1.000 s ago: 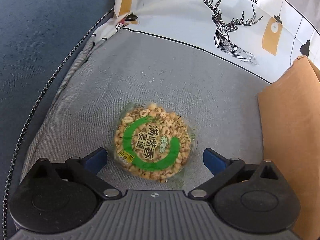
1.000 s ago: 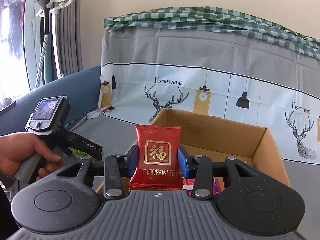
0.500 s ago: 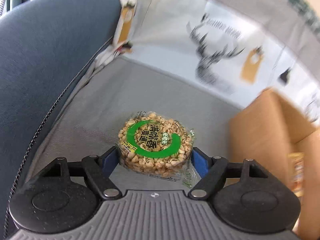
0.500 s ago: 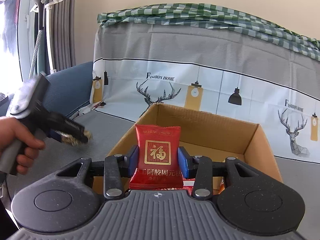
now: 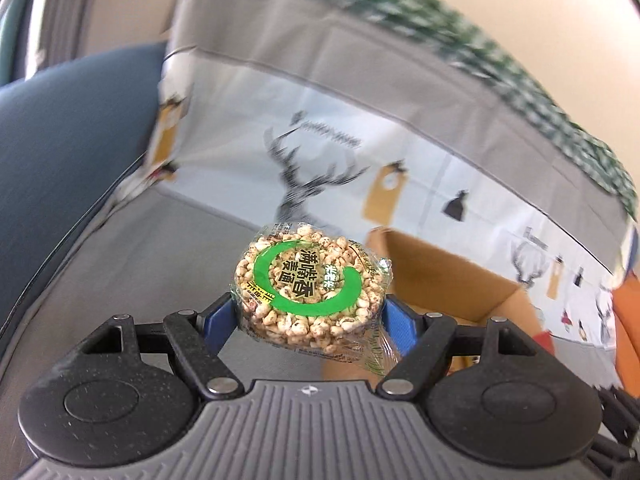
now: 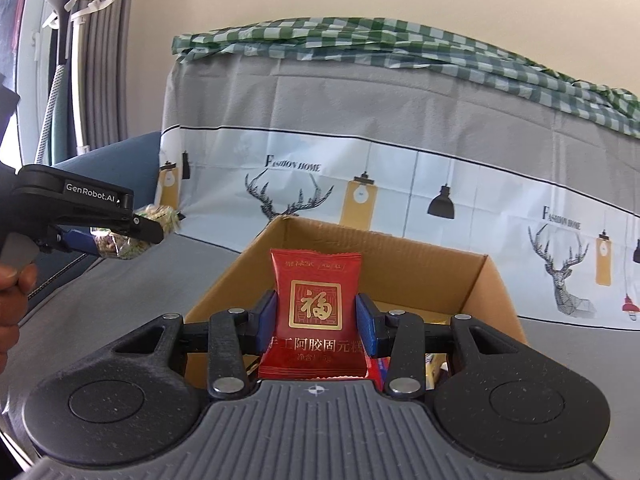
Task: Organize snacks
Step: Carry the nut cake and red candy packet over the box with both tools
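Observation:
My left gripper (image 5: 310, 314) is shut on a round puffed-grain cake packet (image 5: 310, 286) with a green ring, held in the air above the grey sofa cover. It also shows at the left of the right wrist view (image 6: 136, 232). My right gripper (image 6: 316, 320) is shut on a red snack packet (image 6: 316, 312) with a gold character, held upright just over the near edge of the open cardboard box (image 6: 492, 276). The box also shows at the right of the left wrist view (image 5: 452, 272). Several snacks lie inside it, mostly hidden.
The grey sofa seat (image 6: 172, 276) carries the box. A deer-print cover (image 6: 400, 184) hangs on the backrest, with a green checked cloth (image 6: 360, 44) on top. A blue armrest (image 5: 60, 152) is at the left. A hand (image 6: 12, 280) holds the left gripper.
My left gripper closed on the grain cake packet and lifted it off the seat, swinging right toward the box. My right gripper kept hold of the red packet and moved closer to the box.

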The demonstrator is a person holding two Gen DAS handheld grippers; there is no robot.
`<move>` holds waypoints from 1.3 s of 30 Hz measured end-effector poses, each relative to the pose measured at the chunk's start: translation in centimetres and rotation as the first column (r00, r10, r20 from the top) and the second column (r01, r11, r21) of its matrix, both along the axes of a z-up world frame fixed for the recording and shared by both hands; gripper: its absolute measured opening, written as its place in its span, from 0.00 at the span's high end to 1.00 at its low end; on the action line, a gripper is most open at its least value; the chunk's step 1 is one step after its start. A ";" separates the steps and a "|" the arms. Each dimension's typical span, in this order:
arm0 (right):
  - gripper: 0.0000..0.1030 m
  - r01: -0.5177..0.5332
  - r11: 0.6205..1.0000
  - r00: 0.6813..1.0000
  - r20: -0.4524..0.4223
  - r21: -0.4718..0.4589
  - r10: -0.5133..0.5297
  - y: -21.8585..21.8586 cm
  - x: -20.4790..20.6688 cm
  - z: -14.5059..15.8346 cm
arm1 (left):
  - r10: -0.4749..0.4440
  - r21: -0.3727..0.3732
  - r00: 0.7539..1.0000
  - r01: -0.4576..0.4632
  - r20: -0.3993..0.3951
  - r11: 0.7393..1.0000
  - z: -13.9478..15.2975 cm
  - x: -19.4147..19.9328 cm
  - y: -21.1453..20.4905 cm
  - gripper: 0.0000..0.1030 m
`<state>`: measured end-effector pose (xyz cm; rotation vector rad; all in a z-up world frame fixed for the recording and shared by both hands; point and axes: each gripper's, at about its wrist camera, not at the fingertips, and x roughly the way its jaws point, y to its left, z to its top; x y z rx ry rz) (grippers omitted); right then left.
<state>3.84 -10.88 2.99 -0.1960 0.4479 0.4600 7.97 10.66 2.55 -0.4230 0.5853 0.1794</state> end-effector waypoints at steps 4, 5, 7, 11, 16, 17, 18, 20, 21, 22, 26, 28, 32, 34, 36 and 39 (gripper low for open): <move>0.58 0.032 0.999 0.999 0.027 -0.009 -0.032 -0.3 0.2 0.2 | -0.050 0.037 0.996 0.048 0.074 0.998 0.7 0.2 -1.9 0.21; 0.58 0.038 0.999 0.999 0.030 -0.008 -0.038 -0.4 0.3 0.2 | -0.059 0.033 0.994 0.057 0.088 0.998 0.8 0.3 -2.2 0.21; 0.58 0.053 0.999 0.998 0.033 -0.011 -0.053 -0.6 0.6 0.1 | -0.077 0.015 0.991 0.076 0.109 0.997 0.9 0.7 -2.6 0.21; 0.58 0.081 0.997 0.996 0.037 -0.012 -0.080 -0.8 1.0 0.0 | -0.116 -0.002 0.984 0.117 0.135 0.993 0.9 1.6 -3.6 0.21; 0.58 0.125 0.992 0.991 0.044 -0.008 -0.125 -1.4 1.7 -0.1 | -0.173 -0.010 0.974 0.176 0.146 0.984 0.7 2.6 -5.1 0.21; 0.58 0.134 0.991 0.990 0.045 -0.004 -0.134 -1.6 1.8 0.0 | -0.183 -0.012 0.972 0.187 0.148 0.982 0.7 2.7 -5.4 0.21; 0.58 0.145 0.989 0.988 0.046 0.001 -0.145 -1.8 1.9 0.0 | -0.192 -0.014 0.970 0.197 0.151 0.980 0.6 2.7 -5.6 0.21; 0.58 0.167 0.986 0.985 0.045 0.010 -0.167 -2.2 2.2 0.1 | -0.210 -0.014 0.965 0.215 0.156 0.977 0.6 2.9 -6.1 0.21; 0.58 0.180 0.984 0.983 0.044 0.015 -0.180 -2.5 2.3 0.1 | -0.218 -0.013 0.963 0.223 0.159 0.975 0.6 2.9 -6.4 0.21; 0.58 0.192 0.981 0.980 0.043 0.021 -0.193 -2.7 2.4 0.1 | -0.225 -0.011 0.961 0.230 0.162 0.973 0.5 3.0 -6.7 0.21; 0.58 0.251 0.967 0.967 0.041 0.046 -0.252 -3.8 3.0 0.3 | -0.246 -0.005 0.954 0.250 0.172 0.968 0.4 3.2 -7.6 0.21; 0.58 0.283 0.957 0.957 0.037 0.063 -0.286 -4.5 3.2 0.4 | -0.254 -0.005 0.951 0.259 0.175 0.966 0.4 3.3 -8.0 0.21; 0.58 0.334 0.939 0.941 0.024 0.085 -0.337 -5.5 3.7 0.4 | -0.273 0.003 0.946 0.276 0.176 0.961 0.3 3.4 -8.8 0.21; 0.57 0.347 0.934 0.937 0.019 0.087 -0.349 -5.7 3.8 0.3 | -0.283 0.007 0.943 0.286 0.173 0.958 0.2 3.6 -9.1 0.21; 0.57 0.346 0.934 0.937 0.020 0.084 -0.349 -5.7 3.8 0.2 | -0.289 0.008 0.942 0.292 0.169 0.956 0.1 3.7 -9.3 0.21; 0.57 0.341 0.937 0.939 0.026 0.076 -0.344 -5.4 3.7 0.2 | -0.294 0.006 0.941 0.297 0.167 0.955 0.0 3.8 -9.5 0.21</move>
